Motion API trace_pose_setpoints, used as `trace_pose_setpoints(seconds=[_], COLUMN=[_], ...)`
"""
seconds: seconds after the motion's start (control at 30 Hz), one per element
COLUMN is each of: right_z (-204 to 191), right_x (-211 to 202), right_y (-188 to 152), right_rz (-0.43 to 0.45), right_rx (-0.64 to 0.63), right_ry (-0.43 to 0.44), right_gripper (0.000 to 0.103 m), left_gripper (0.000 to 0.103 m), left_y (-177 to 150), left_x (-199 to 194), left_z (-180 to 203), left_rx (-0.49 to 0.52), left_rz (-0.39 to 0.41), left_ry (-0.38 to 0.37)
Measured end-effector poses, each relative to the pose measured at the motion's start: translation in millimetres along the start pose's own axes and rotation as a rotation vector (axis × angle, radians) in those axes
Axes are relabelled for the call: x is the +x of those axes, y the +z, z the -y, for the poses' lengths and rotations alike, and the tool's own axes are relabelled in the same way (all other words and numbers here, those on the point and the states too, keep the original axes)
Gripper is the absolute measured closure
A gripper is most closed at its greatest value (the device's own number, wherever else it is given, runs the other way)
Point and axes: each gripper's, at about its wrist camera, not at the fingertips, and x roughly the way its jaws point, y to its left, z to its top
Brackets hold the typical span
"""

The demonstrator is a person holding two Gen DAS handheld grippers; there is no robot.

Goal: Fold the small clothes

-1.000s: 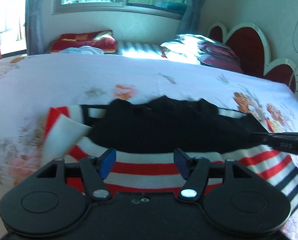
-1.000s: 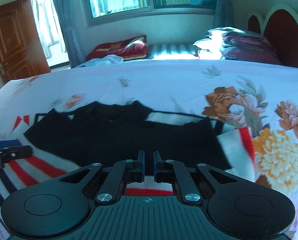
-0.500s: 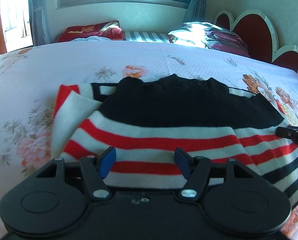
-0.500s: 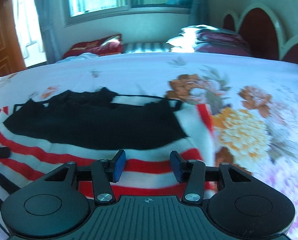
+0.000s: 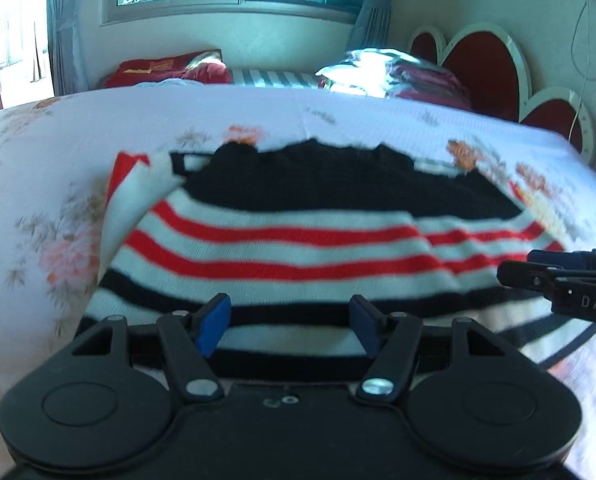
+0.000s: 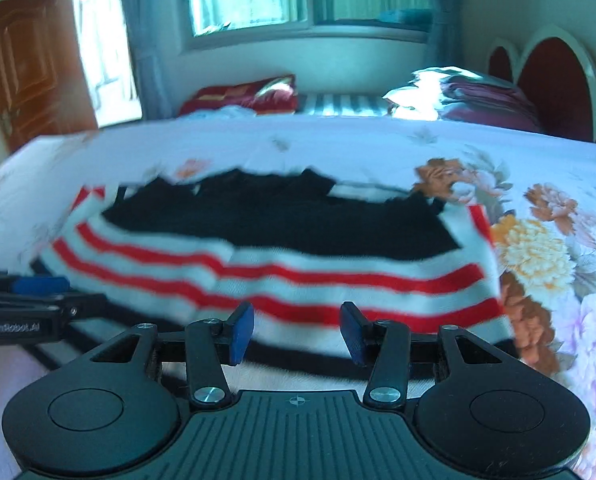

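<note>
Left wrist view, striped sweater (image 5: 298, 240) on bed (image 5: 57, 140), both claws (image 5: 289, 324) (image 6: 296, 330) released, empty

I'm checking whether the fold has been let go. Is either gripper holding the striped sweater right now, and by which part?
Nothing is held. The left gripper and right gripper both stand open above the striped sweater's near hem, pads clear of the cloth.

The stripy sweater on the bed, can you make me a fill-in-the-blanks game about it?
1. The stripy sweater lies on a bed sheet printed with ____.
2. The sweater's far part is plain ____.
3. The blue pads of the left claw stand ____, gripping nothing.
4. Next to the white stripes run black ones and bright ____ ones.

Missing words: flowers; black; apart; red
</note>
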Motion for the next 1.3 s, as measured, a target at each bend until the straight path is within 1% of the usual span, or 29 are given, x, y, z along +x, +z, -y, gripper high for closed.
trace_pose_setpoints(seconds=[0.1, 0.2, 0.3, 0.37, 0.47, 0.53, 0.6, 0.7, 0.8, 0.93, 0.97, 1.0, 1.1, 1.17, 1.23, 1.3], right_z=[6.9, 18.7, 27.3, 36.9, 43.0, 45.8, 50.0, 50.3, 53.4, 50.9, 47.2, 42.9, 26.6, 13.3, -0.4, -12.7], right_x=[10.3, 4.2, -4.9, -7.1, -13.3, -19.7, -17.1, -14.8, -19.5, -28.7, -29.9, -30.2, -25.5, -16.9, -6.9, 3.2], right_y=[-15.5, -21.6, -25.3, -31.6, -36.2, -35.7, -38.9, -39.7, -37.2, -27.6, -23.8, -19.1, -4.6, 4.8, 12.3, 17.6], right_rz=[-0.053, -0.046, -0.033, -0.044, -0.047, -0.026, -0.047, -0.063, -0.064, -0.032, -0.023, -0.013, 0.009, 0.013, 0.013, 0.011], right_rx=[0.017, 0.036, 0.056, 0.074, 0.069, 0.093, 0.099, 0.069, 0.097, 0.118, 0.113, 0.108, 0.088, 0.071, 0.055, 0.046], right_ry=[-0.038, -0.059, -0.106, -0.132, -0.149, -0.16, -0.169, -0.166, -0.148, -0.105, -0.091, -0.076, -0.02, 0.02, 0.056, 0.082], right_gripper=[0.056, 0.056, 0.055, 0.055, 0.056, 0.055, 0.056, 0.056, 0.055, 0.055, 0.055, 0.055, 0.055, 0.055, 0.055, 0.055], left_gripper=[0.037, 0.037, 0.037, 0.037, 0.037, 0.038, 0.038, 0.038, 0.039, 0.039, 0.039, 0.037, 0.031, 0.031, 0.032, 0.032], left_y=[-6.2, -7.0, -9.0, -10.9, -14.0, -14.6, -15.4, -16.6, -17.8, -14.5, -13.1, -11.5, -4.0, 1.0, 0.3, -4.4], left_x=[-1.8, -6.0, -9.9, -12.0, -13.8, -14.9, -16.0, -16.5, -18.5, -23.4, -26.4, -29.9, -34.2, -26.2, -13.8, -10.1], left_z=[-5.7, -7.4, -10.7, -12.3, -14.4, -15.5, -17.1, -21.6, -27.2, -32.7, -33.4, -33.3, -30.8, -32.4, -40.1, -45.6], left_rx=[-0.001, 0.0, -0.007, -0.004, -0.001, -0.003, -0.005, -0.011, -0.024, -0.06, -0.074, -0.085, -0.085, -0.093, -0.117, -0.129], left_rz=[-0.001, -0.006, -0.006, -0.006, -0.008, -0.008, -0.008, -0.011, -0.011, -0.017, -0.011, 0.001, 0.038, 0.03, 0.0, 0.001], left_ry=[0.007, 0.016, 0.021, 0.024, 0.028, 0.027, 0.025, 0.021, 0.012, 0.006, 0.013, 0.02, 0.033, 0.042, 0.056, 0.04])
